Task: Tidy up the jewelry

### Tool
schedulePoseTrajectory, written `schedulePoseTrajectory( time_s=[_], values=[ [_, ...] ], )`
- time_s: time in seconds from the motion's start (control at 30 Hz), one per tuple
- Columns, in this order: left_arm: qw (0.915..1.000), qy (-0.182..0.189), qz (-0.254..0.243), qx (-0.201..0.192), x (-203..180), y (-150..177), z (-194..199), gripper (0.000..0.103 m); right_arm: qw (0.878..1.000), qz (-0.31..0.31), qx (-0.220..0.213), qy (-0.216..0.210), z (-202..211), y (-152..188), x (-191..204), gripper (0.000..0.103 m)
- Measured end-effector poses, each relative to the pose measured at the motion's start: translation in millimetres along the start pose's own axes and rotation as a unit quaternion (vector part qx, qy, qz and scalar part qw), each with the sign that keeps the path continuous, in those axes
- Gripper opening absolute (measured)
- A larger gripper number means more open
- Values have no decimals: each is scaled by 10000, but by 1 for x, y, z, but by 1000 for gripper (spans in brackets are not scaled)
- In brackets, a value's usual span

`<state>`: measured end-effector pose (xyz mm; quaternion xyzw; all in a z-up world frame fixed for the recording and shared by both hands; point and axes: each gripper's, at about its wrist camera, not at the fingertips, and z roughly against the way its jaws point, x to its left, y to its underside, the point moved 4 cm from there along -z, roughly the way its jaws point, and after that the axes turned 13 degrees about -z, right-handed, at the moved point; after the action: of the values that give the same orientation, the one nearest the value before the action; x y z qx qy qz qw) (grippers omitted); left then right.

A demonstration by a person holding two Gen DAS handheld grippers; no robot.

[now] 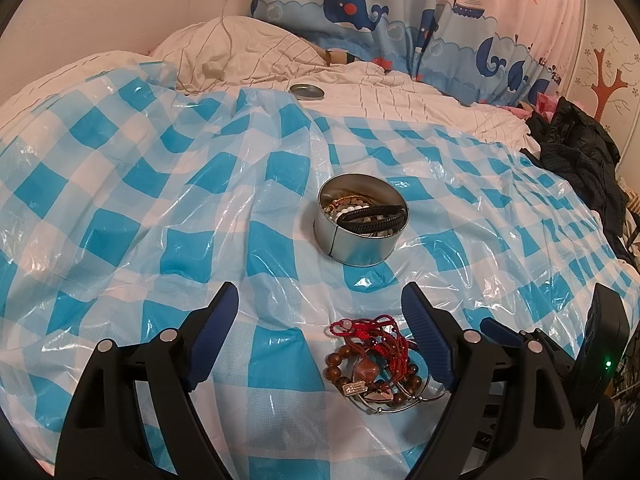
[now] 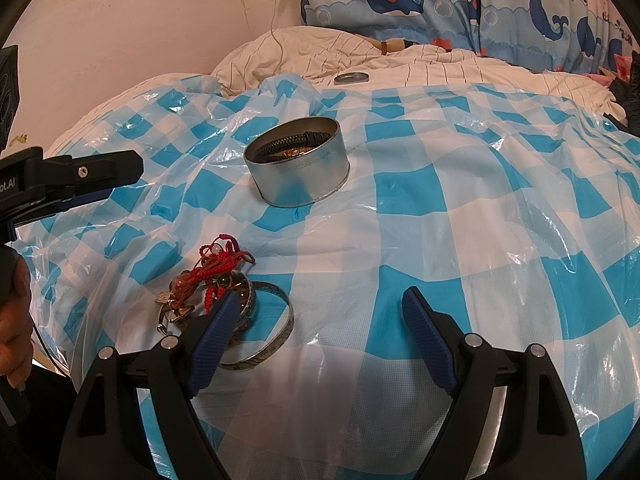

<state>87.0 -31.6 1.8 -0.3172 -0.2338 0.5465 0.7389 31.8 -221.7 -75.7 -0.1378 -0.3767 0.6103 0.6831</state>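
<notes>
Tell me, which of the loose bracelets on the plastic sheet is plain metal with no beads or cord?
The silver bangle, lying flat at the pile's edge. Beside it sit a brown wooden-bead bracelet and red knotted cords.

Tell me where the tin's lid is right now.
The round metal lid lies on the white striped bedding just past the far edge of the checked plastic sheet, beyond the open tin, below the whale curtain.

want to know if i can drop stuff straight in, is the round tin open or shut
Open. The tin has no lid on, and a black cord bracelet and beads show inside. A round lid lies apart, farther back on the bed.
</notes>
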Motion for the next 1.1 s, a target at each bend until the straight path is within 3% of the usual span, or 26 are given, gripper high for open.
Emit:
schedulePoseTrajectory(
  time_s=[0.33, 0.67, 1.1],
  values=[
    [9986, -385, 366, 71, 48, 15, 5, 81, 9992, -248, -221, -218, 15, -6, -1, 84],
    [9996, -241, -68, 102, 21, 9, 3, 81, 9994, -293, -137, -127, 8, -4, -7, 84],
    [9997, -214, -15, 106, 24, 8, 6, 82, 9994, -334, -79, -80, 3, -2, -12, 84]
  ],
)
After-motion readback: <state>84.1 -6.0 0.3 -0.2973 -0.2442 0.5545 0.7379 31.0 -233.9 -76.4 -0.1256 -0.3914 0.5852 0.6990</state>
